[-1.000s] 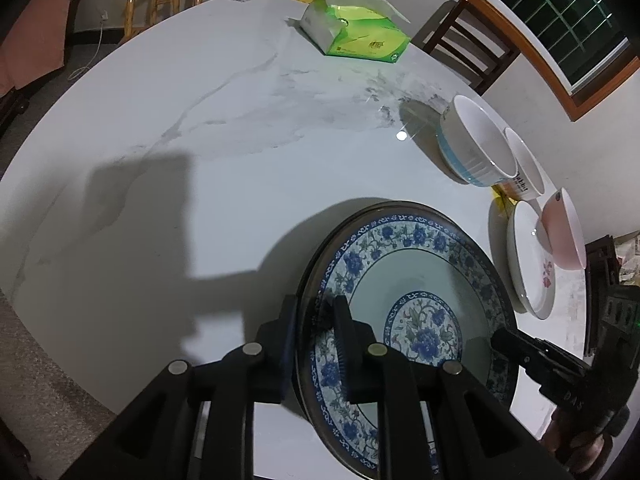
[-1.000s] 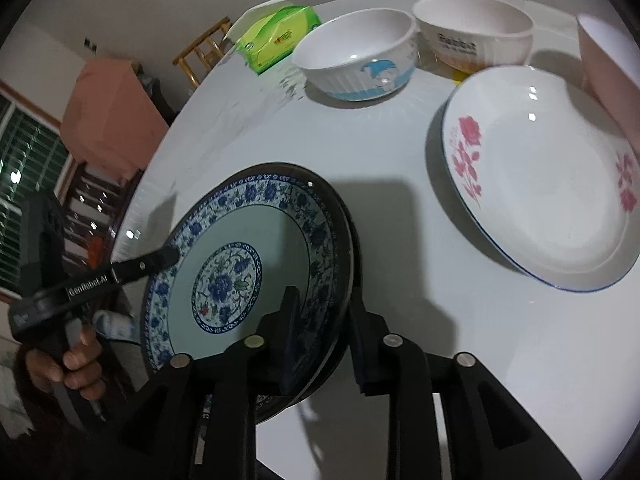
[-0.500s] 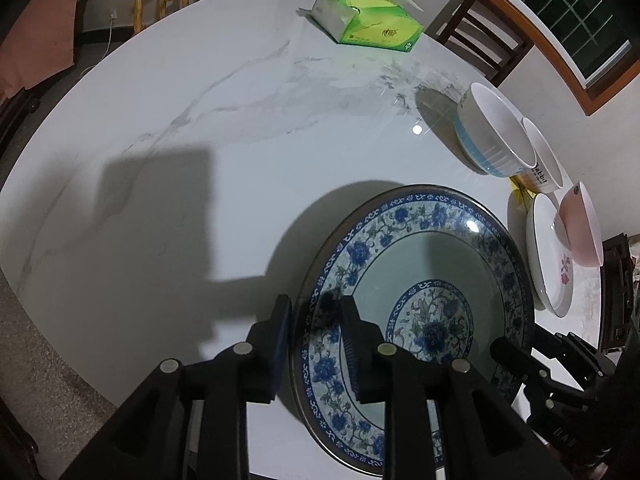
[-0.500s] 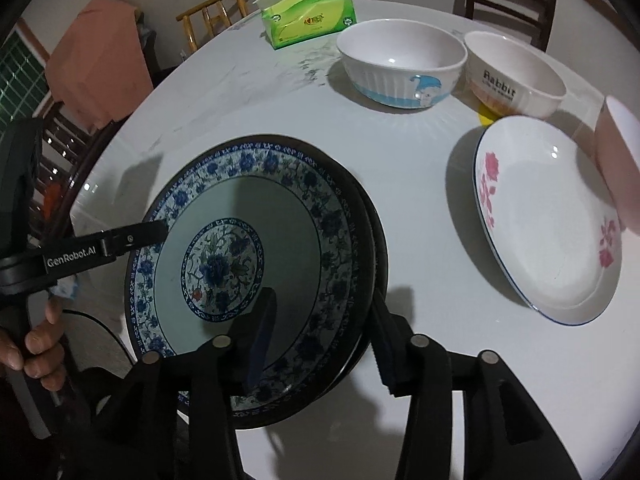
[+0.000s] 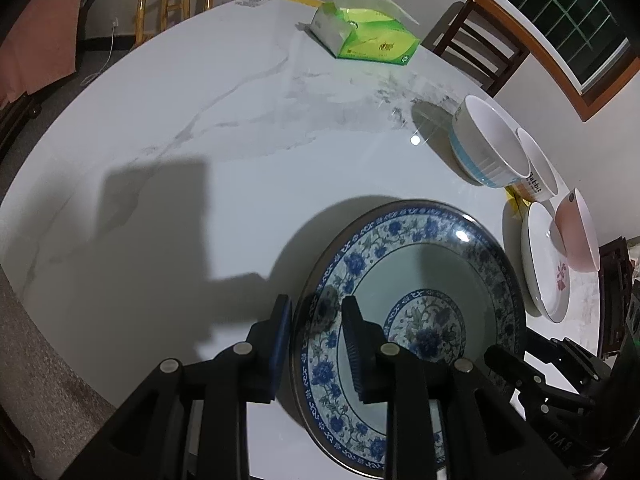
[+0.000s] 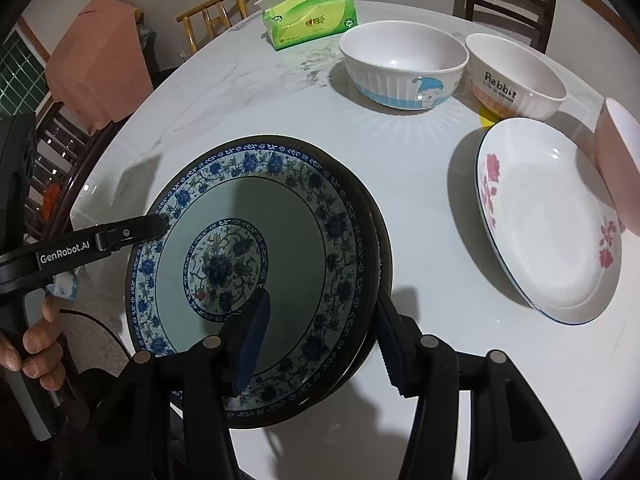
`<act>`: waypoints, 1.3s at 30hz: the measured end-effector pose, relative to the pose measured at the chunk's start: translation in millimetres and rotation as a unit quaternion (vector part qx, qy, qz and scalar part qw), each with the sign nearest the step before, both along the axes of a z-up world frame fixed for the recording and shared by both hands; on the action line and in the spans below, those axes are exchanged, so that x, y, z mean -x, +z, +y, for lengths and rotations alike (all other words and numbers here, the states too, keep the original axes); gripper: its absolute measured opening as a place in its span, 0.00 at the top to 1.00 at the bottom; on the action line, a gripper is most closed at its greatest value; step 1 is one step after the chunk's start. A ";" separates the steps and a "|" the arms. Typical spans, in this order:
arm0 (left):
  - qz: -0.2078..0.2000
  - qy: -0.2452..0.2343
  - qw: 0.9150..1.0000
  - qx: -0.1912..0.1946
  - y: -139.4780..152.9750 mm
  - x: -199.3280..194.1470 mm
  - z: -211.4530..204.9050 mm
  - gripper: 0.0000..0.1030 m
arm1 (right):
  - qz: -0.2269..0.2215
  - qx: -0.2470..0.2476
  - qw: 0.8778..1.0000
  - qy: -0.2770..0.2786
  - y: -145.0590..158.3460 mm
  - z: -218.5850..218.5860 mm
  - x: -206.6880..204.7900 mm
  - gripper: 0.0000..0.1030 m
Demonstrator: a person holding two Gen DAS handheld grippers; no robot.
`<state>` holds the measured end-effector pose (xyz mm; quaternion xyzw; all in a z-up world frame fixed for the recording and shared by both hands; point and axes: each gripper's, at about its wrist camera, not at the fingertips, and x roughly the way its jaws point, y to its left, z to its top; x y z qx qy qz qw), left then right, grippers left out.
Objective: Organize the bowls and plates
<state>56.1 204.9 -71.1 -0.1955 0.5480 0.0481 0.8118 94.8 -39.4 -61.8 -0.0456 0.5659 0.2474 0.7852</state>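
A blue-and-white floral plate (image 5: 420, 288) (image 6: 256, 248) lies on the white round table (image 5: 200, 120), seemingly on top of a second dark-rimmed plate. My left gripper (image 5: 316, 340) straddles its near rim, jaws parted around the edge. My right gripper (image 6: 320, 344) straddles the opposite rim, jaws wide open. A white plate with pink flowers (image 6: 548, 220) (image 5: 544, 268), a white bowl with blue band (image 6: 404, 64) (image 5: 484, 148), a "Rabbit" bowl (image 6: 516, 76) and a pink bowl (image 6: 620, 168) (image 5: 580, 236) stand to the right.
A green tissue box (image 5: 368, 36) (image 6: 312, 20) sits at the table's far side. Wooden chairs (image 5: 480, 48) stand around the table. An orange cloth (image 6: 96, 64) hangs on a chair. The near table edge lies just below the plate.
Both grippers' jaws have widened around the blue plate's rim; the right opened most. The plate has come down flatter on the table.
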 end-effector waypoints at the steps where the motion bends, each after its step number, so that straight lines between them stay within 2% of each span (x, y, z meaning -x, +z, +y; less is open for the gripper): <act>1: -0.001 0.001 1.000 -0.002 0.8 -0.1 -0.1 0.74 | 0.000 -0.001 1.000 -0.001 0.1 0.0 -0.1 0.51; 4: -0.008 0.002 1.000 -0.005 3.3 -0.2 -2.8 0.74 | -0.002 -0.002 1.000 -0.003 0.8 -0.8 0.6 0.47; 8: -0.020 0.001 1.000 -0.014 9.0 0.4 -6.2 0.72 | -0.005 -0.009 1.000 -0.006 2.7 -5.0 1.0 0.47; 13: -0.047 -0.006 0.998 -0.044 23.0 1.3 -17.6 0.72 | 0.000 -0.037 0.999 -0.021 4.4 -18.6 0.7 0.47; 23: -0.072 -0.056 0.996 -0.019 31.5 -6.0 -58.0 0.71 | -0.002 -0.093 0.992 -0.081 6.6 -75.7 6.8 0.47; 36: -0.076 -0.097 0.992 0.024 29.9 -27.8 -121.6 0.71 | -0.031 -0.125 0.978 -0.164 12.3 -159.6 12.8 0.47; 39: -0.090 -0.097 0.991 -0.001 28.8 -30.3 -134.1 0.71 | -0.037 -0.126 0.973 -0.188 12.2 -177.8 12.3 0.48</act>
